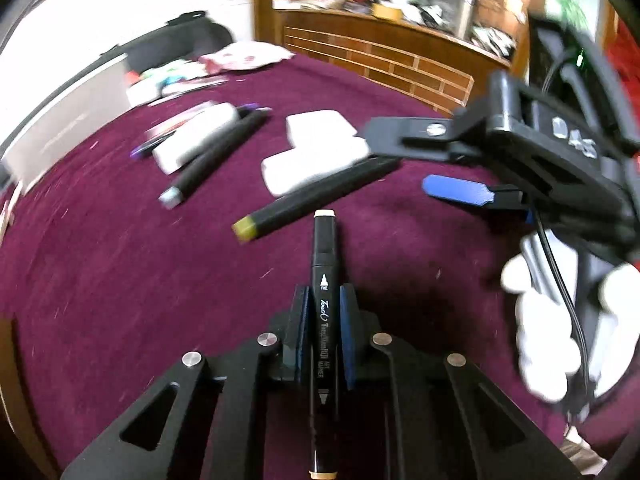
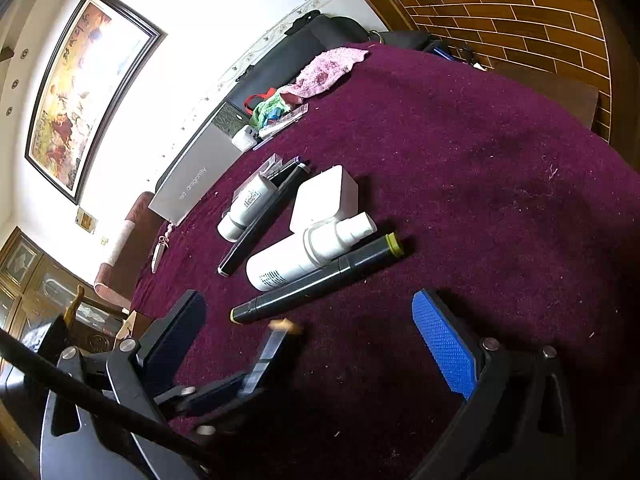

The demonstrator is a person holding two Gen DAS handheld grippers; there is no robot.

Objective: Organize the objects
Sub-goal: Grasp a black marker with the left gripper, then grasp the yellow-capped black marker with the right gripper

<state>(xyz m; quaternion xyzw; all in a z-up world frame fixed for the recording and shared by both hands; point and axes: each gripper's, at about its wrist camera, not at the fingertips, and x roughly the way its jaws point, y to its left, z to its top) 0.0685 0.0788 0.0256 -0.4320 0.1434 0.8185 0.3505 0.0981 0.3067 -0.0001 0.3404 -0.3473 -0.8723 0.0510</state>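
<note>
- Left gripper [image 1: 325,336]: jaws closed narrow on a black art marker [image 1: 324,280], clamped at mid-barrel between the blue pads [image 1: 346,344]. The marker runs along the fingers, its pale cap end pointing forward above the cloth.
- In the right wrist view the same marker [image 2: 272,350] appears blurred at lower centre, with its tan tip up.
- Right gripper [image 2: 308,344]: jaws spread wide, holding nothing. Its blue ribbed pad [image 2: 442,344] stands at the right and the darker pad [image 2: 176,328] at the left, both above the cloth.
- In the left wrist view the right gripper [image 1: 460,168] enters from the right, with a white-gloved hand [image 1: 548,328] on its handle.
- Maroon tablecloth [image 2: 480,160]: covers the whole work surface.
- Olive-capped marker [image 2: 320,276]: lies on the cloth just ahead of both grippers, touching the side of a white spray bottle [image 2: 304,256].
- White box [image 2: 326,196]: sits just behind the bottle's nozzle, in contact with it.
- Second black marker [image 2: 256,232]: lies farther left, beside a smaller white bottle [image 2: 246,208]. A purple-tipped pen [image 2: 294,164] and a clear case lie at their far end.
- Grey box [image 2: 192,184]: at the far left edge of the cloth.
- Pink cloth [image 2: 332,68]: at the far edge, with small mixed items near it that are too cluttered to identify.
- Framed painting [image 2: 80,84]: on the white wall.
</note>
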